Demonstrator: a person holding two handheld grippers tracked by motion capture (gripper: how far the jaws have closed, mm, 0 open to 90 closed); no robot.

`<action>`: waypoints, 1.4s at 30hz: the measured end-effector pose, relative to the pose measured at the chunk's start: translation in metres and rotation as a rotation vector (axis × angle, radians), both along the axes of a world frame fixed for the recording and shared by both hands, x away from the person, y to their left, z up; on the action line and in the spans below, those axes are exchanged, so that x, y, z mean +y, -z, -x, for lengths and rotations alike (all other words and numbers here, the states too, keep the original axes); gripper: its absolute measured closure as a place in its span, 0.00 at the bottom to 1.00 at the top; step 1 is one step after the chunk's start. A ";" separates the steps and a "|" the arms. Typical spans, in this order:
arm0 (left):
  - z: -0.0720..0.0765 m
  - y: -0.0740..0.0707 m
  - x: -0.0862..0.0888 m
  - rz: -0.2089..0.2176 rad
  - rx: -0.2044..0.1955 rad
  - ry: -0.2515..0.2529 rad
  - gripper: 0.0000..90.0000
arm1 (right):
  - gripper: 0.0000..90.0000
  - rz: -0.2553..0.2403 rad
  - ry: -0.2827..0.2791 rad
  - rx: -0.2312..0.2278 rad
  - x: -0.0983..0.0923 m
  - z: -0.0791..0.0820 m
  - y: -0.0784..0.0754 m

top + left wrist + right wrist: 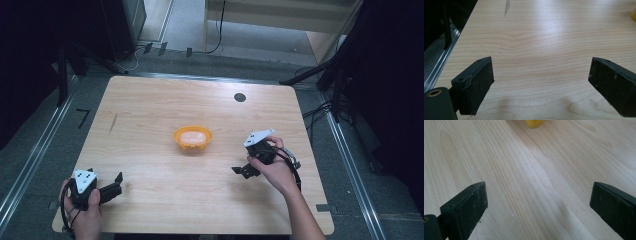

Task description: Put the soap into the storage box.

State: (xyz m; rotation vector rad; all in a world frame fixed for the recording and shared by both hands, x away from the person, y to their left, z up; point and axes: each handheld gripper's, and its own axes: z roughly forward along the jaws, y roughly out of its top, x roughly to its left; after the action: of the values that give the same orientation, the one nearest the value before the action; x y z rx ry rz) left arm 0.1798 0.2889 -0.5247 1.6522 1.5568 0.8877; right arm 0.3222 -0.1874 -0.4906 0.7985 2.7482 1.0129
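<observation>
An orange bowl [193, 138] with something pale pink inside sits near the middle of the wooden table [150, 105]. My left gripper [116, 184] rests at the near left corner, open, with bare wood between its jaws [541, 82]. To the right of the bowl, my right gripper [243, 170] is held just above the table, open and holding nothing. In the right gripper view the bowl's yellow-orange base [534, 123] shows at the top edge. A sliver of the bowl [633, 15] appears at the right edge of the left gripper view.
A dark round grommet [240, 97] is set in the table near its far edge. A dark streak [113, 123] marks the wood at the left. Metal rails [30, 160] run along both sides of the table, and cables [320, 110] lie on the floor at the right.
</observation>
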 end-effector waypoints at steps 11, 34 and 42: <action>-0.001 0.000 -0.001 -0.010 0.003 0.003 0.07 | 0.02 -0.052 0.093 -0.025 -0.036 0.021 0.013; -0.001 0.000 -0.001 -0.020 0.003 0.006 0.07 | 0.02 -0.125 0.251 -0.063 -0.099 0.062 0.038; 0.000 0.000 -0.002 -0.021 0.003 0.006 0.07 | 0.02 -0.156 0.279 -0.084 -0.114 0.076 0.044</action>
State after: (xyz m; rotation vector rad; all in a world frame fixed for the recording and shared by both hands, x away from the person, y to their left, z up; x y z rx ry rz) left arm 0.1803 0.2871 -0.5248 1.6726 1.5486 0.9026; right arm 0.2463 -0.3016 -0.5348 1.0977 2.4227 1.1783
